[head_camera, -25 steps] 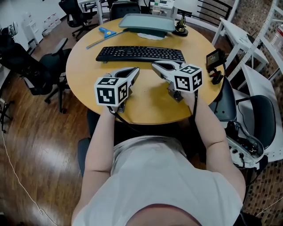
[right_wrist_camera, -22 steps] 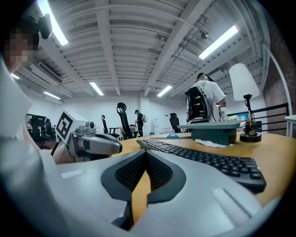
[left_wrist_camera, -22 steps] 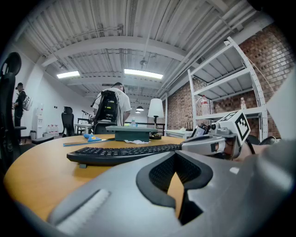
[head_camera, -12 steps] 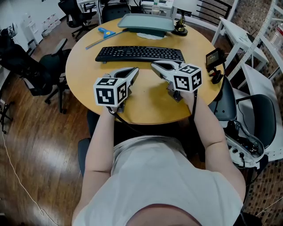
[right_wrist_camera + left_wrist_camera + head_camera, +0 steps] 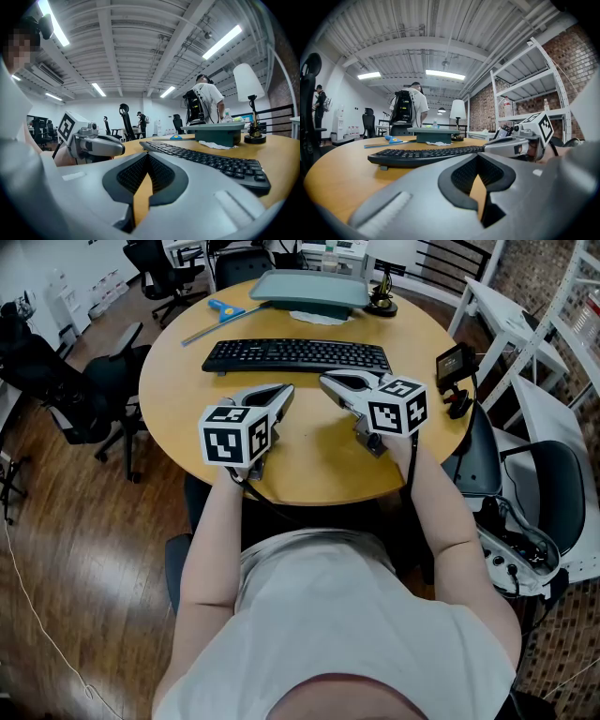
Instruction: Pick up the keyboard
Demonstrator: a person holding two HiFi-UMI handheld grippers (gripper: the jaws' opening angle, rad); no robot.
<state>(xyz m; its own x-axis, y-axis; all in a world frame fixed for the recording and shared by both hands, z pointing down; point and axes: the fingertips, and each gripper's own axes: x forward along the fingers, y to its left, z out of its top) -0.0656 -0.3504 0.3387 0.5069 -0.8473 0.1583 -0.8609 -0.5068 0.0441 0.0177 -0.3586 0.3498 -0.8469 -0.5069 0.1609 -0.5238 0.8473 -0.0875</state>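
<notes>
A black keyboard [image 5: 296, 354] lies flat across the far half of the round wooden table [image 5: 319, 465]. Both grippers rest on the table just in front of it, apart from it. My left gripper [image 5: 284, 390] points at the keyboard's middle, and its jaws are shut with nothing held. My right gripper [image 5: 328, 381] sits beside it, angled left, also shut and empty. In the left gripper view the keyboard [image 5: 426, 154] stretches ahead, past the closed left gripper [image 5: 478, 160]. The right gripper view has the keyboard [image 5: 206, 159] running off to the right of the right gripper [image 5: 147, 158].
Behind the keyboard stand a teal tray-like box [image 5: 309, 289], a white tissue [image 5: 319, 317], a blue-handled tool [image 5: 225, 307] and a lamp base [image 5: 382, 304]. A small black device [image 5: 457, 367] is clamped at the table's right edge. Office chairs [image 5: 103, 381] stand to the left.
</notes>
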